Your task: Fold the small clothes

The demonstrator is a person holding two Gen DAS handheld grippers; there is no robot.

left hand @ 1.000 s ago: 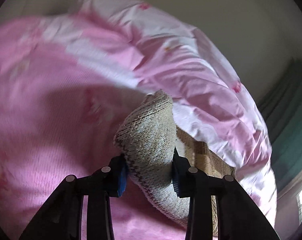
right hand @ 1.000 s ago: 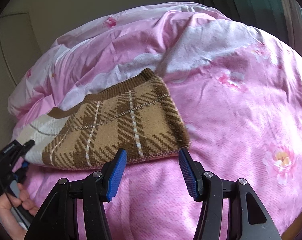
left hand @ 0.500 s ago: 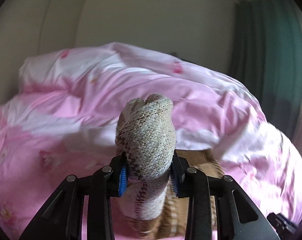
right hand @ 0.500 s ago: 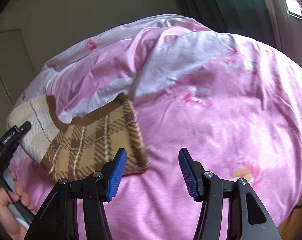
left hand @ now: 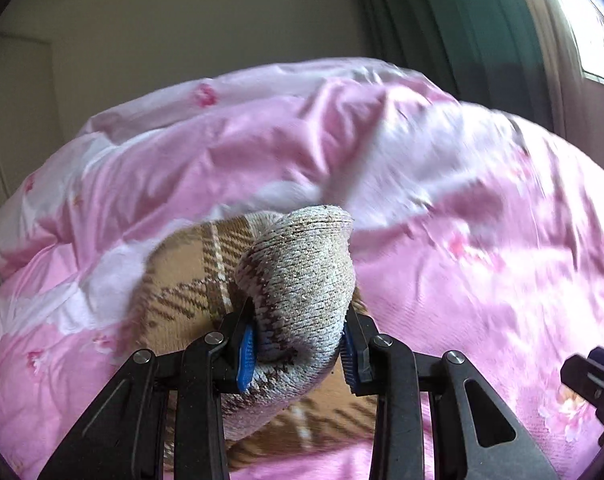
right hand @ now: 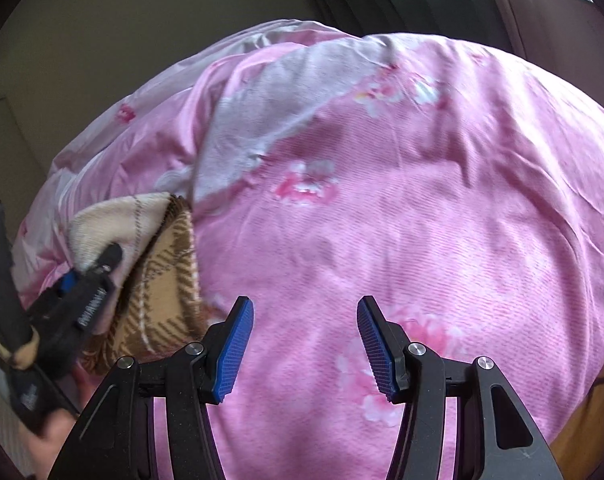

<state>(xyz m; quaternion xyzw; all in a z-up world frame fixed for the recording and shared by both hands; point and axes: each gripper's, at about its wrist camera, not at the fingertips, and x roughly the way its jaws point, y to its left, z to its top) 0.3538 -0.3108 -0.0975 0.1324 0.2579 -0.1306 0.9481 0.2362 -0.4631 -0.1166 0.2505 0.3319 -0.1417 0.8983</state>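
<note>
On the left, our left gripper (left hand: 297, 350) is squeezed tight on a thick bunch of the knitted garment (left hand: 302, 276). Its blue ribbed pads (left hand: 245, 354) press into the wool from both sides, and the knit bulges up between them in a round, bumpy lump. This part of the wool is pale cream with brown stitches, and we can see each little loop of yarn.

The rest of the garment hangs down behind and below the gripper and rests on the bed. That part is tan with a dark brown checked pattern and thin white lines.

From the right wrist camera, the same garment (right hand: 161, 280) sits at the far left, folded over itself, with a cream layer on top and the brown checks under it. The left gripper (right hand: 89, 280) is clamped on it there, black with a bit of blue showing.

Under it all is a puffy pink quilt (right hand: 422, 220). It is soft and wrinkly, with fine ribbed lines, white patches and pink flowers printed on it.

Further right, our right gripper (right hand: 306, 344) is wide open and holds nothing. Its two blue pads (right hand: 233, 354) stand well apart over the bare quilt, just beside the garment's edge.

At the far right a dark green curtain (left hand: 462, 32) hangs next to a bright window (left hand: 590, 40).
</note>
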